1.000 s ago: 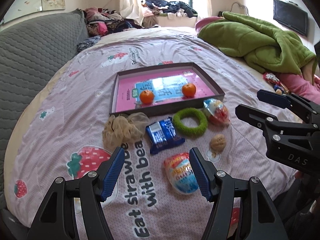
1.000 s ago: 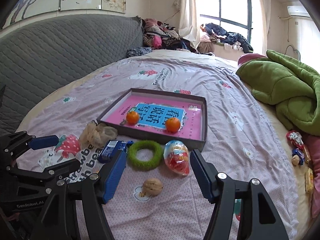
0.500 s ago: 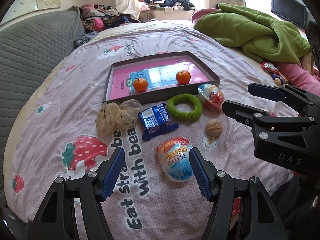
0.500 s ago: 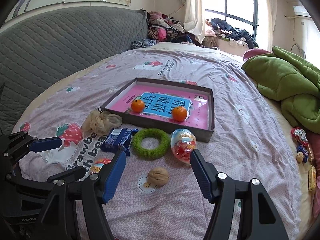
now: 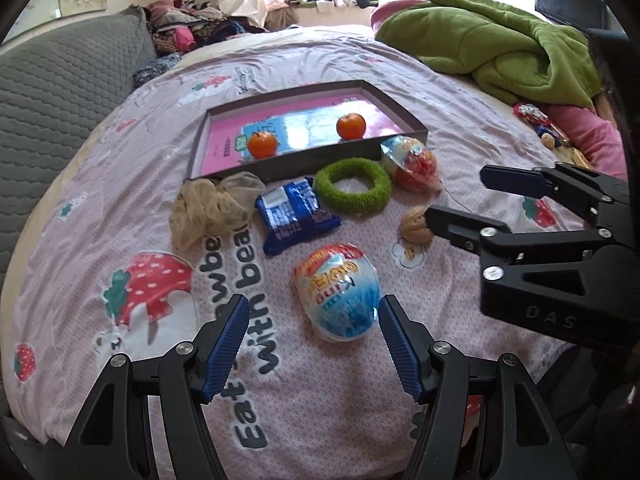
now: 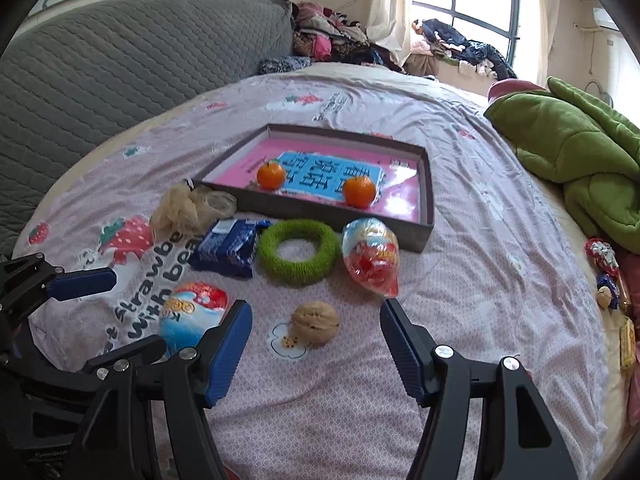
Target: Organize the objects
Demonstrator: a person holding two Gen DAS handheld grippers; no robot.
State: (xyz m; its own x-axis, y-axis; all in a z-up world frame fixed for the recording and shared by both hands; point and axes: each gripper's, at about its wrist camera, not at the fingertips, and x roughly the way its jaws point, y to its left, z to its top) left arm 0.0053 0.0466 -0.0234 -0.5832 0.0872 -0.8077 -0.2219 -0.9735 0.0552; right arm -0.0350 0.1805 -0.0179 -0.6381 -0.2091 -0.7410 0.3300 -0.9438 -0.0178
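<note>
Currently both sets of jaws stand apart and empty above the bed (image 5: 120, 184). Left gripper (image 5: 312, 344): the blue-and-red egg packet (image 5: 338, 296) lies at 12 o'clock between its pads; lower squarely and close across the packet's width. Right gripper (image 6: 316, 344): the walnut (image 6: 315, 322) lies at 12 o'clock; centre it before closing, since it is likely to roll. Count: one tray (image 6: 320, 208) holding two oranges (image 6: 271, 175); outside it, one beige scrunchie (image 6: 188, 212), one blue wrapper (image 6: 230, 246), one green ring (image 6: 298, 250), two egg packets, one walnut.
</note>
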